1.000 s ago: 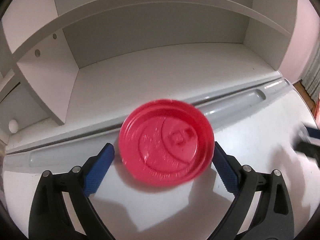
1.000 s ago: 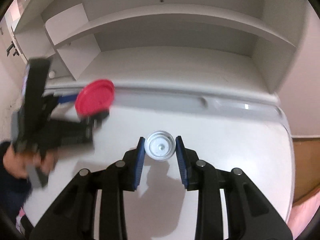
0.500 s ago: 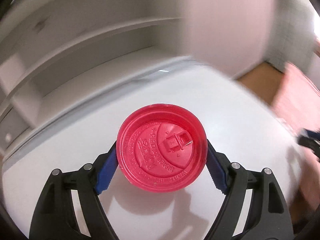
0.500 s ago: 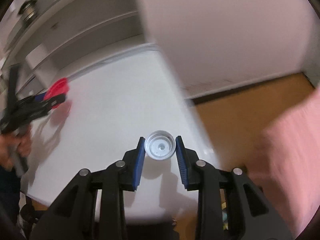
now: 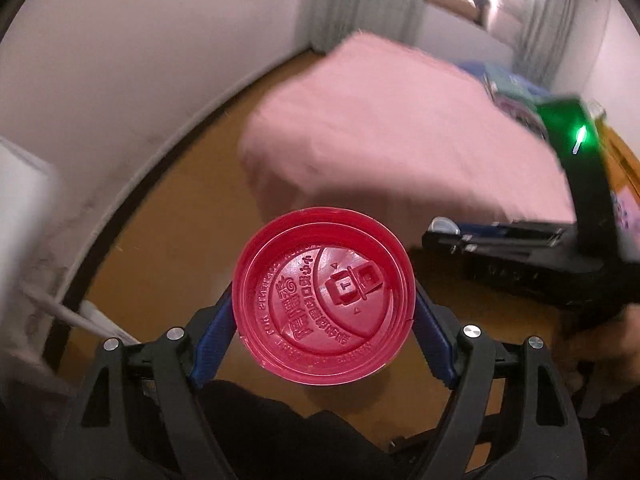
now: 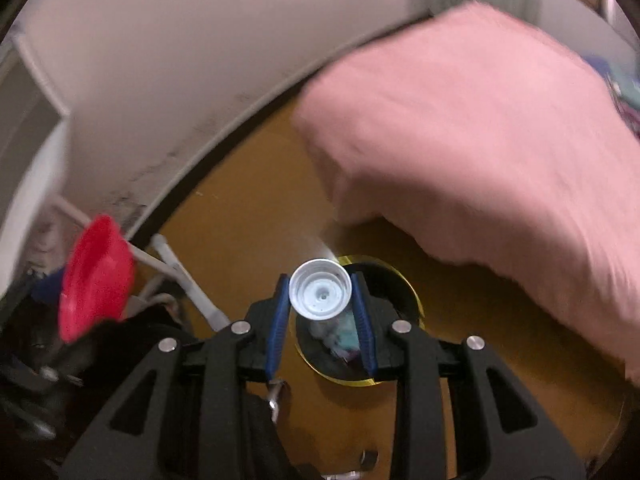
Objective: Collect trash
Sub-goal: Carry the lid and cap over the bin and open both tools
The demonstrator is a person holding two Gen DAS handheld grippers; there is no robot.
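So I've got one piece of trash in each set of tongs. The left tongs (image 5: 323,316) are spread fairly wide and clamped edge-on around a red cup lid (image 5: 323,295), blue pads on opposite sides of the rim, which is about the only way to carry something that flat. The right tongs (image 6: 321,300) are set narrow, pinching a small white bottle cap (image 6: 321,289) the same way.

Both are out over bare floor (image 6: 240,216), an orange-brown one, not any worktop. Right under the cap sits a round bin (image 6: 414,300) with a yellowish rim and some rubbish already inside, so I reckon the cap gets dropped first. A pink bed (image 6: 480,120) is close by, with a white wall (image 6: 200,60) and curtains behind.
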